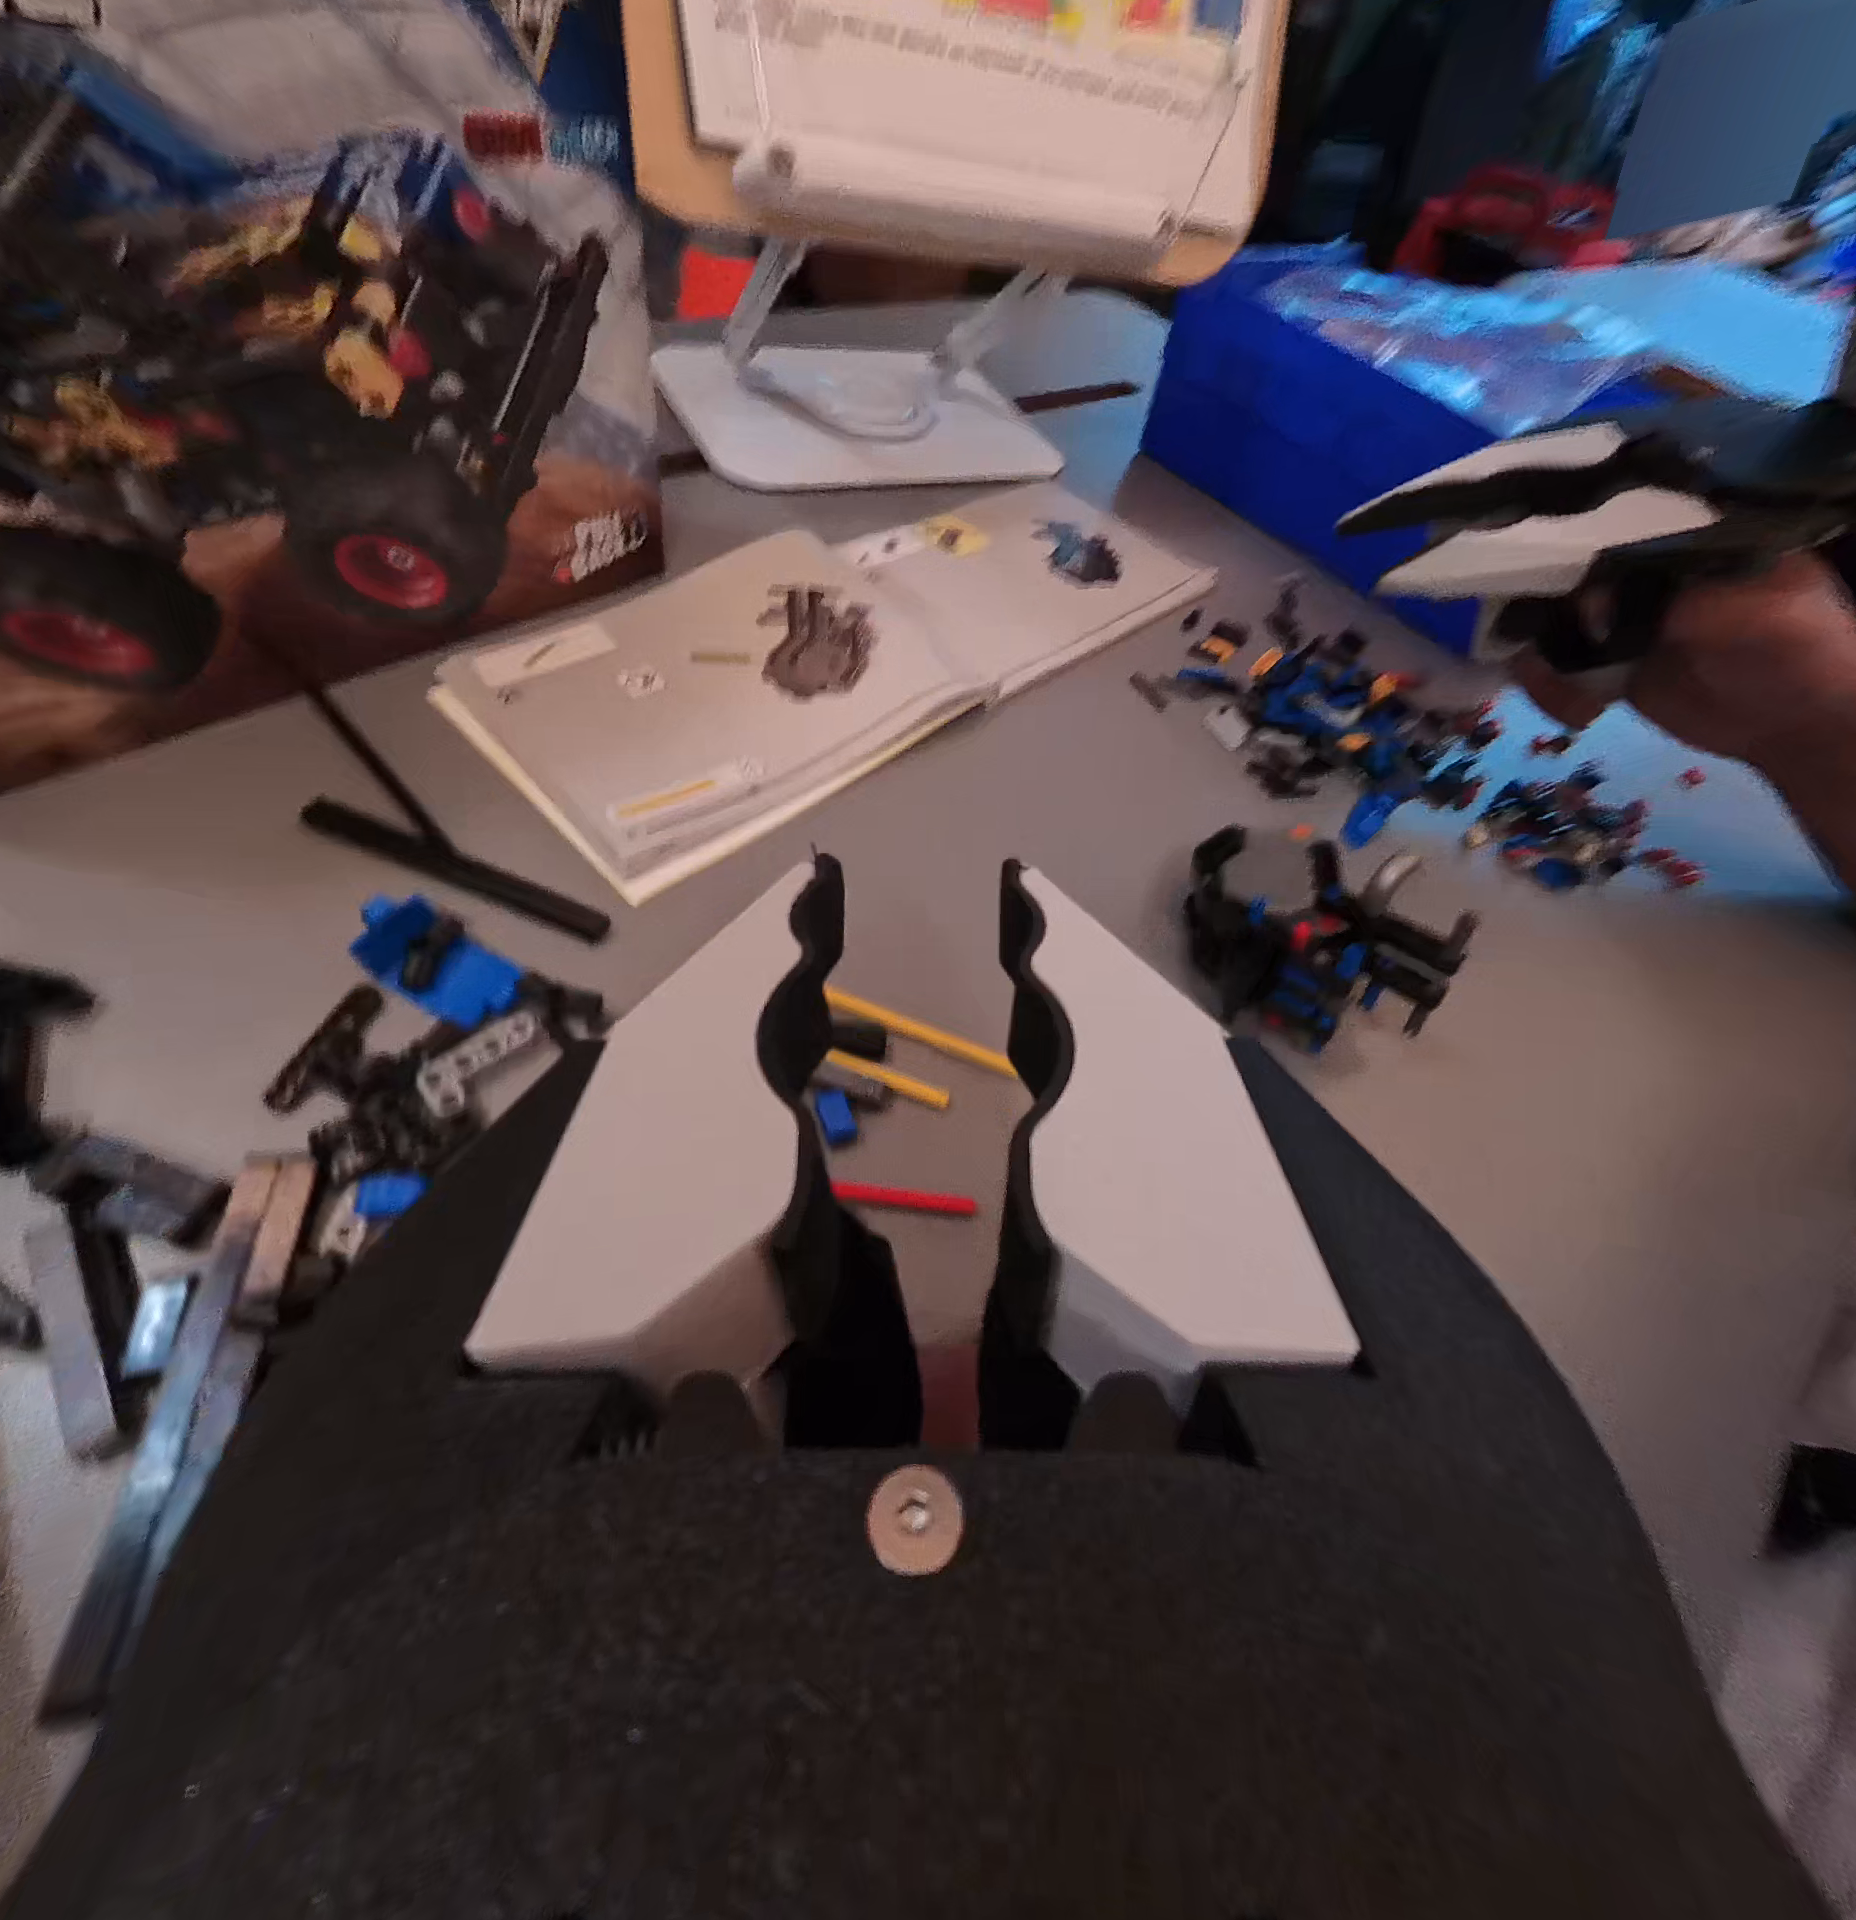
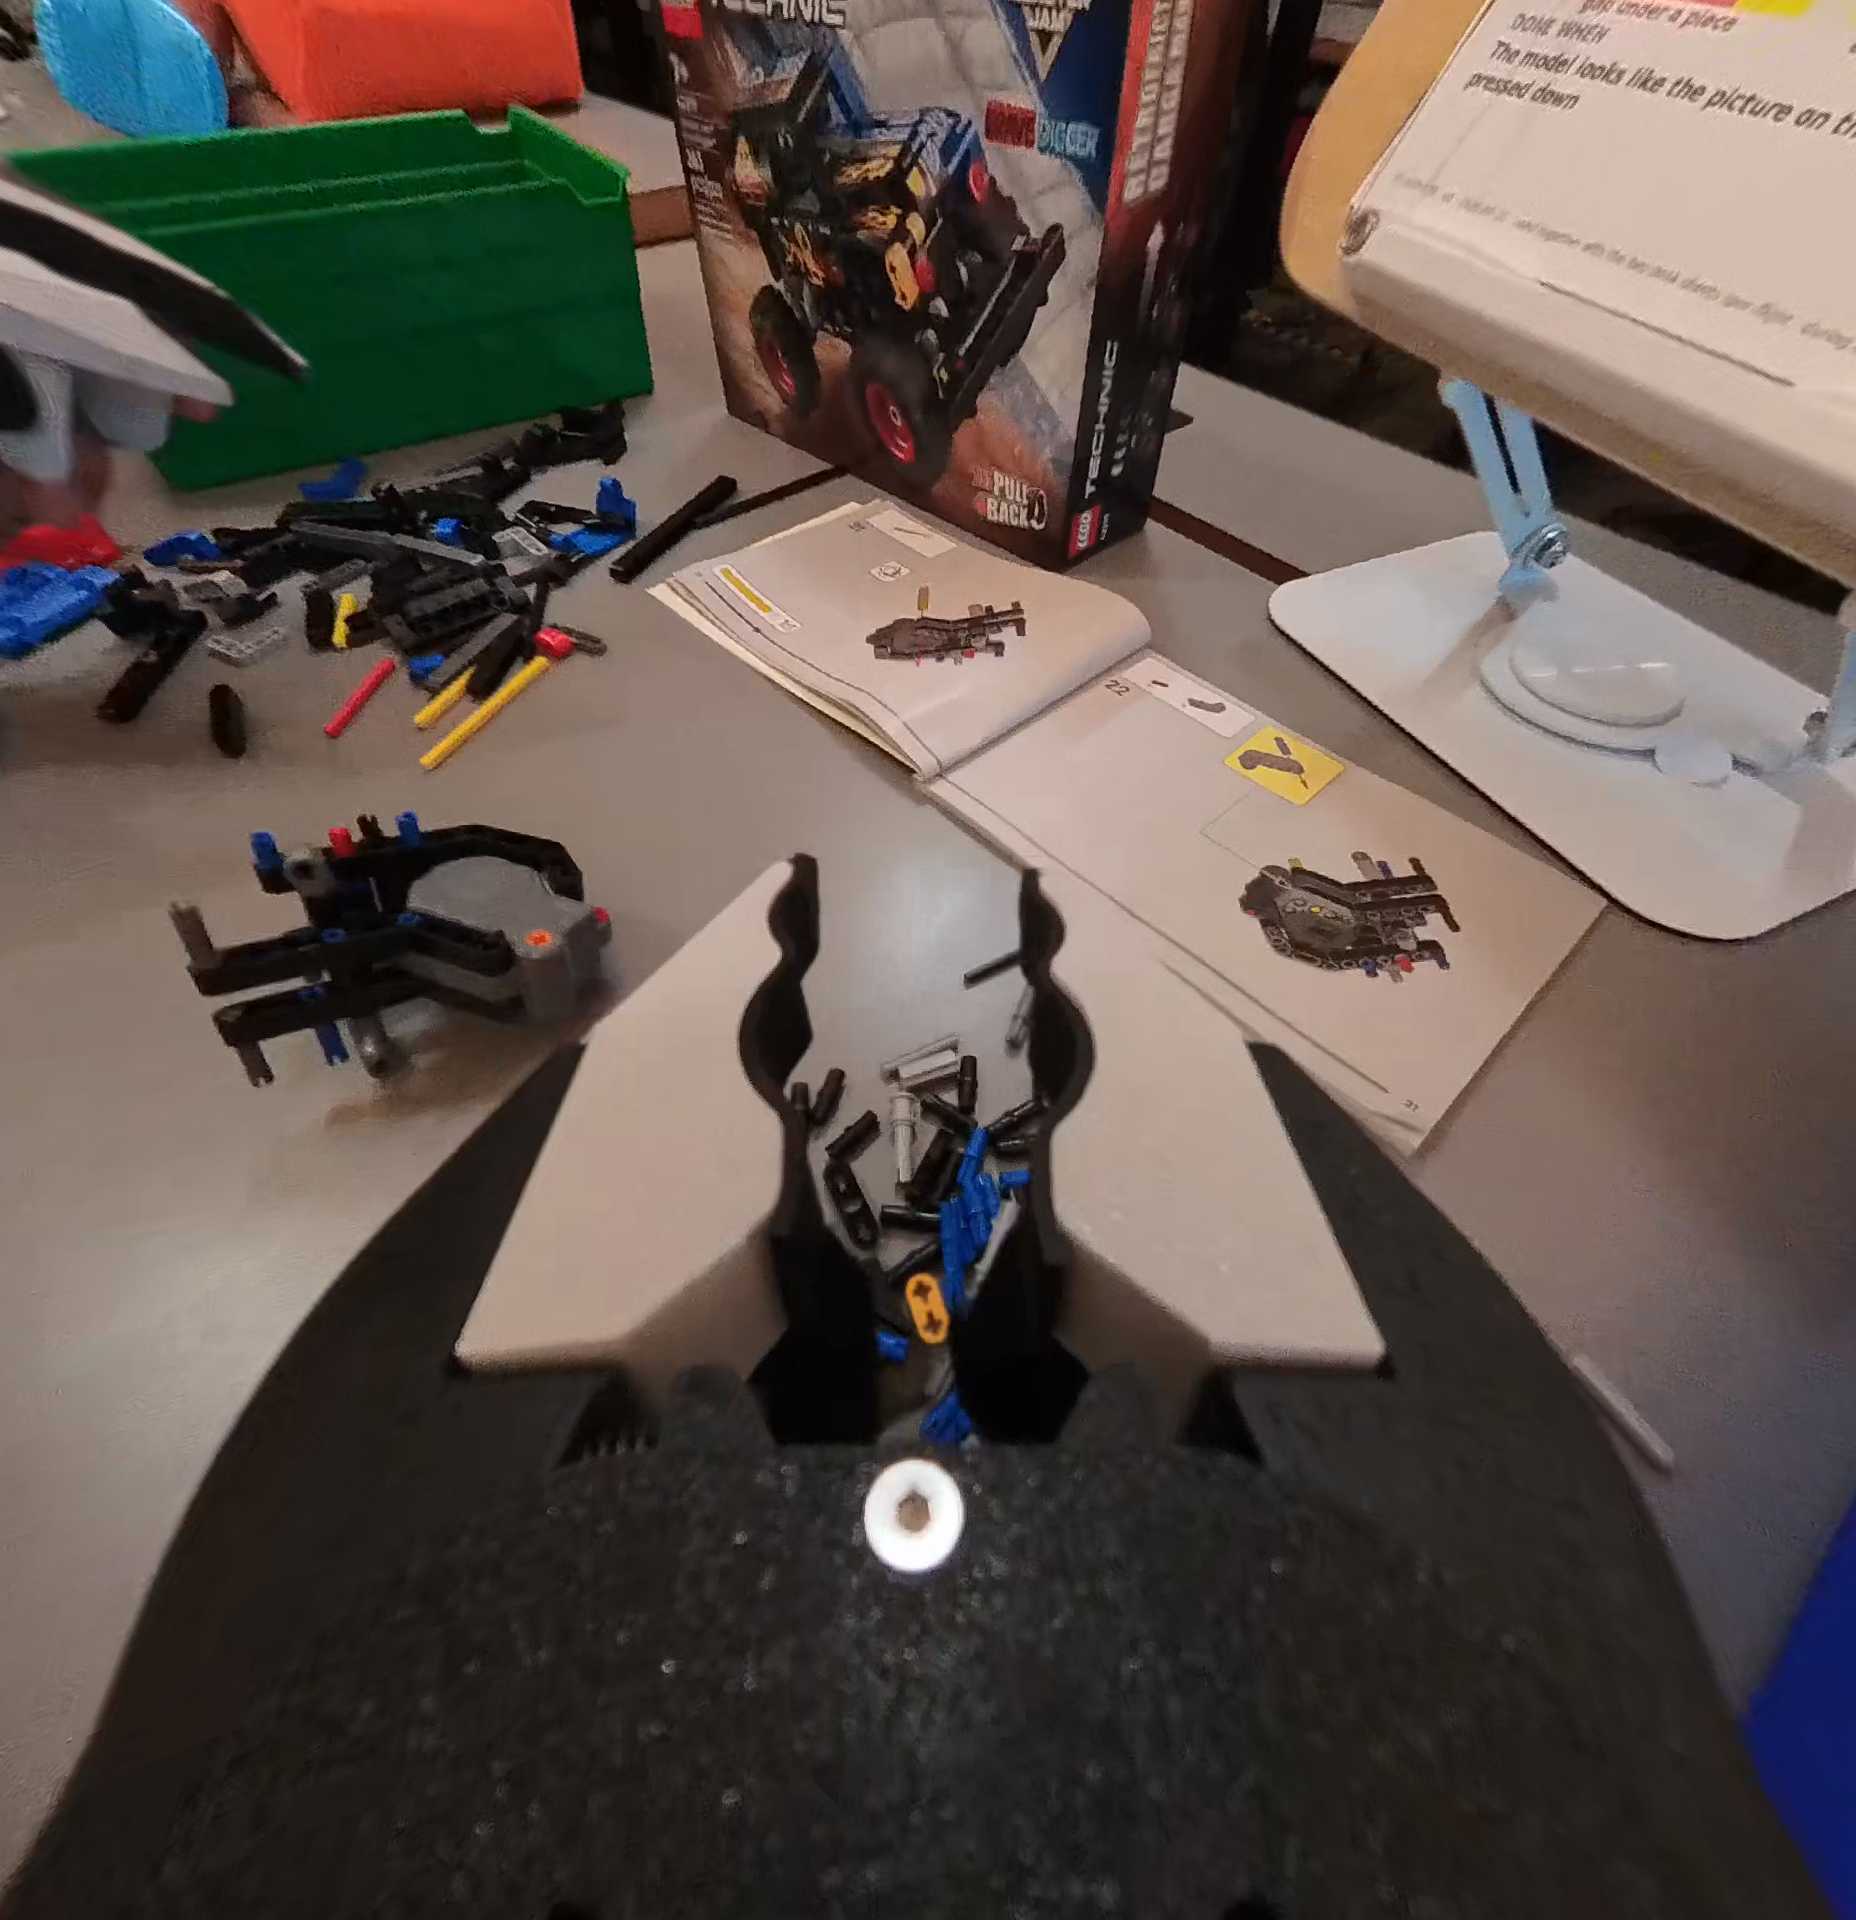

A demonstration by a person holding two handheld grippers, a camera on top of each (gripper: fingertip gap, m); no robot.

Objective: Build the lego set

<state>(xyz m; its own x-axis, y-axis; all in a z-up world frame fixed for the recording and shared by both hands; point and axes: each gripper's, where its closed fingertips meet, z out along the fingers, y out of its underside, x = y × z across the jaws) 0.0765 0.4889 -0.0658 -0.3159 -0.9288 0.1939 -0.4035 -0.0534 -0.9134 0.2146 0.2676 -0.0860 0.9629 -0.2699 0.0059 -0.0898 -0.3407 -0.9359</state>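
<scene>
The half-built black, grey and blue chassis [image 2: 394,935] lies on the grey table, left of my right gripper [image 2: 913,883]; it also shows in the left wrist view [image 1: 1319,935], right of my left gripper [image 1: 919,868]. Both grippers are open and empty. The left one hovers over yellow axles [image 1: 919,1029] and a red axle [image 1: 903,1198]. The right one hovers over a small pile of black and blue pins [image 2: 934,1174]. The open instruction booklet [image 2: 1007,675] lies beyond it. The right gripper [image 1: 1526,520] also shows far right in the left wrist view.
A pile of loose beams and axles [image 2: 384,603] lies at left before a green bin [image 2: 404,270]. The set box [image 2: 903,260] stands behind the booklet. A white stand [image 2: 1589,707] holds a sheet at right. A blue bin [image 1: 1319,416] and small parts [image 1: 1423,748] sit at right. The red axle [image 1: 903,1198] is about 10 cm from my left fingertips and 30 cm from my right. It turns up in the right wrist view [image 2: 353,696] as well.
</scene>
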